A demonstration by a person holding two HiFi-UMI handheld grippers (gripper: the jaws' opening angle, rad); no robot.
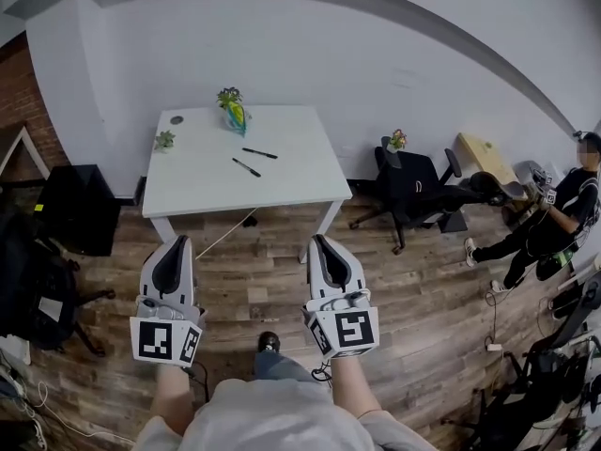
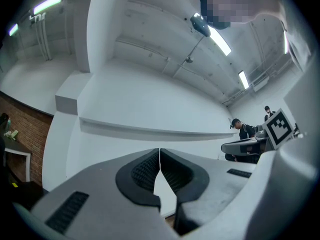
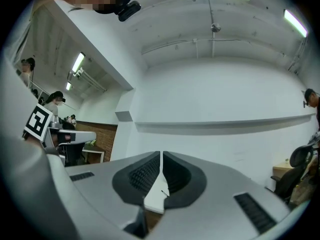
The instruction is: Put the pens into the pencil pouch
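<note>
A white table stands ahead against the wall. Two black pens lie apart near its middle. A green, yellow and blue pencil pouch sits at the table's far edge. My left gripper and right gripper are held side by side over the wooden floor, well short of the table. Both are shut with nothing between the pads. The left gripper faces the white wall in its own view. Below the right gripper, the gap shows the table and one pen.
A small potted plant stands at the table's left edge. A black office chair is to the right of the table, and a seated person further right. Black equipment stands at the left. A cable runs under the table.
</note>
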